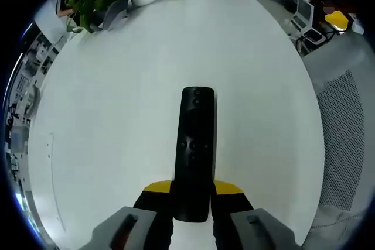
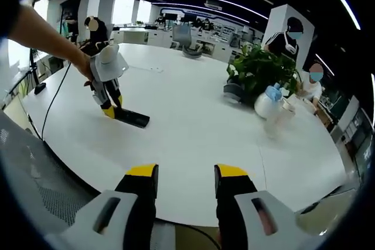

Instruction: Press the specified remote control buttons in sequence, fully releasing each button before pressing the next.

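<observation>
Left hand-held gripper (image 1: 193, 194) clamps remote (image 1: 195, 150); right hand-held gripper (image 2: 186, 182) raised, jaws apart.

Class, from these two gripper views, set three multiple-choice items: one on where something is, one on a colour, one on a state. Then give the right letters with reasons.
1. Where does the black remote control lie?
A. on the white table
B. on a chair
C. inside a box

2. What colour are the tips of the right claw?
A. red
B. yellow
C. green

3. What is the state of the left claw?
A. open, far from the remote
C. shut on a plant pot
B. shut on the remote's near end

Answers: 1 A, the remote rests flat on the tabletop in both views. 2 B, both tips are yellow above black bodies. 3 B, in the left gripper view the jaws sit against both sides of the remote's near end.
</observation>
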A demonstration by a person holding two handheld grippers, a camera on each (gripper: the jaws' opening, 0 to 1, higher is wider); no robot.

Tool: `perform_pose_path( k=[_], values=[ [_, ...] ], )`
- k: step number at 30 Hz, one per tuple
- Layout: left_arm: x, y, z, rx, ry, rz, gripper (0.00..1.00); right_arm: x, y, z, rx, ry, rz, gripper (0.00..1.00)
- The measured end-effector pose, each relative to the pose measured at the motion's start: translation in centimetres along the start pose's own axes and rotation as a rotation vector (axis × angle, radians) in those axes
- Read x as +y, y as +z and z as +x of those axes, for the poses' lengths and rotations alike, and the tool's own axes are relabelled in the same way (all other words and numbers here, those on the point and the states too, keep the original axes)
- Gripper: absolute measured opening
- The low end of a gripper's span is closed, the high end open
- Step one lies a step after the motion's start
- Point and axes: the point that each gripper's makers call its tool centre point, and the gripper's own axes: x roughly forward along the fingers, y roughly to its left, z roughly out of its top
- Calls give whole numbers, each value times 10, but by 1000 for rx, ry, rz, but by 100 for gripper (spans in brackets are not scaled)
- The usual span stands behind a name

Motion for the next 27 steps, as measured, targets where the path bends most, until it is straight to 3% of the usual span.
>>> perform_pose_path(
  k=[11,20,22,27],
  values=[
    [-16,-1,-2,11,-7,21,23,0,1,-1,-8,0,0,39],
    [-27,-3,-3,13,1,41,23,0,5,-2,-33,1,6,34],
    [-28,-4,-3,12,0,37,23,0,10,-5,-67,8,23,33],
    [-31,-5,-3,7,0,20,23,2,10,-4,-61,17,28,30]
  ],
)
